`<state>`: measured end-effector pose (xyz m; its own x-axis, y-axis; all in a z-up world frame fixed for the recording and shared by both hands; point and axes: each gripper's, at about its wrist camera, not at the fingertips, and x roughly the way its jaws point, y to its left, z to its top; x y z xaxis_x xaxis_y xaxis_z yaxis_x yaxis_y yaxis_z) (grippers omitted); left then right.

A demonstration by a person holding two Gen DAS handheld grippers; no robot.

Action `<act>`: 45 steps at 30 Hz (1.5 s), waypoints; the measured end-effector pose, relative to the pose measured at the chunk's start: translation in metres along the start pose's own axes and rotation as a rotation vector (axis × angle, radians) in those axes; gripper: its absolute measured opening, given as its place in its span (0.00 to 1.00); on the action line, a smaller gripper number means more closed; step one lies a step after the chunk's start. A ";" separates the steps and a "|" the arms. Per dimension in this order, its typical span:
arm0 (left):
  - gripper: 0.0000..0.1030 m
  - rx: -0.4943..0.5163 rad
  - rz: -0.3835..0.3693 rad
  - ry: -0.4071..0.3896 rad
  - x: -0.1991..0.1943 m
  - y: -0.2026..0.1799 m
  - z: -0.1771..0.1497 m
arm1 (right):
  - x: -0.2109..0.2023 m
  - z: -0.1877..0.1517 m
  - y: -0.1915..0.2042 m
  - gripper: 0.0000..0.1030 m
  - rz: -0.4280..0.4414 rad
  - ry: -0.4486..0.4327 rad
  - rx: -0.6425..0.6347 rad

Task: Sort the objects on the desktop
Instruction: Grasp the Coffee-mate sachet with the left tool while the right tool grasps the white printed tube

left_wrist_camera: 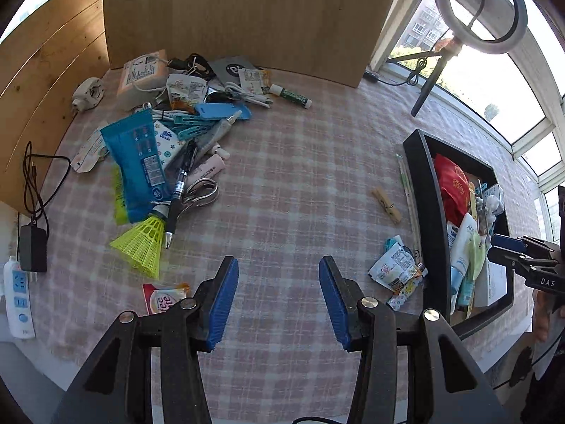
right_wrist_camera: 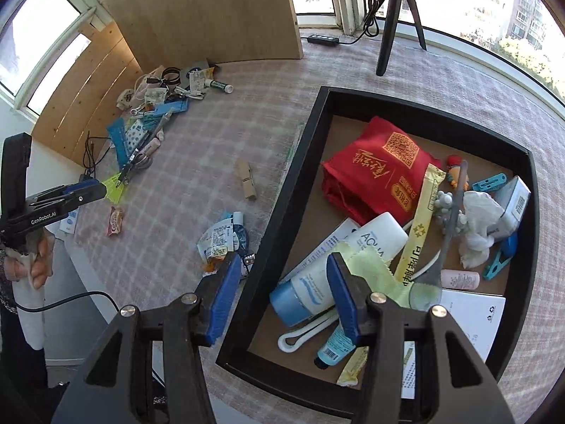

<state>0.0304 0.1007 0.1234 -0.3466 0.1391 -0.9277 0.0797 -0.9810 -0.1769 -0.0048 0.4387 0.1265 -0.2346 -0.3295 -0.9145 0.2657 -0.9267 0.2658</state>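
Roughly half the clutter, by my estimate, is not yet sorted: at the far left of the checked tablecloth (left_wrist_camera: 300,162) a heap lies loose, with a blue pouch (left_wrist_camera: 136,162), a black pen (left_wrist_camera: 178,194), a pair of scissors (left_wrist_camera: 199,192), a yellow shuttlecock (left_wrist_camera: 143,243) and cables and packets behind them against the wooden board (left_wrist_camera: 240,14). A red-and-white sachet (left_wrist_camera: 160,296) lies near the left edge, a wooden clothespin (left_wrist_camera: 386,205) sits alone in the middle, and a small clump of crumpled packets (left_wrist_camera: 397,270) rests just beside the left wall of the black tray (right_wrist_camera: 300,162). The tray on the right already holds a good share: a red bag (right_wrist_camera: 374,166), a white tube (right_wrist_camera: 339,265), a yellow stick sachet (right_wrist_camera: 422,222), blue clips, a small white box and papers. The left gripper (left_wrist_camera: 279,296) hangs tilted steeply down over bare cloth between the heap and the tray, its blue pads apart with nothing between them. The right gripper (right_wrist_camera: 279,296) points steeply down over the tray's near left wall, straddling it, its pads likewise apart and empty, with the tube just beyond its right pad. I judge the loose packets and the clothespin the nearest work left
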 end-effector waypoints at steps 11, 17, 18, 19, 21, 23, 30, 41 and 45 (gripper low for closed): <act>0.58 -0.118 0.046 0.102 0.032 0.088 -0.039 | 0.074 0.009 0.086 0.49 -0.042 0.152 -0.105; 0.60 -0.141 0.028 0.143 0.056 0.092 -0.045 | 0.107 0.028 0.086 0.50 -0.095 0.228 -0.077; 0.60 -0.142 0.026 0.145 0.058 0.091 -0.045 | 0.111 0.030 0.083 0.50 -0.095 0.240 -0.063; 0.60 -0.140 0.023 0.148 0.060 0.090 -0.046 | 0.115 0.033 0.081 0.50 -0.094 0.250 -0.054; 0.62 -0.132 0.018 0.156 0.064 0.087 -0.048 | 0.120 0.036 0.079 0.51 -0.091 0.267 -0.046; 0.63 -0.124 0.018 0.163 0.068 0.084 -0.049 | 0.126 0.035 0.078 0.51 -0.095 0.278 -0.046; 0.66 -0.119 0.051 0.176 0.078 0.082 -0.049 | 0.133 0.026 0.087 0.51 -0.090 0.303 -0.065; 0.64 -0.110 0.085 0.193 0.086 0.079 -0.057 | 0.157 0.012 0.112 0.53 -0.137 0.350 -0.137; 0.51 -0.103 0.110 0.171 0.082 0.077 -0.064 | 0.160 0.010 0.123 0.55 -0.173 0.320 -0.162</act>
<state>0.0678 0.0456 0.0126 -0.1673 0.0615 -0.9840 0.2066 -0.9737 -0.0960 -0.0194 0.2701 0.0160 0.0081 -0.0744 -0.9972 0.3979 -0.9147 0.0715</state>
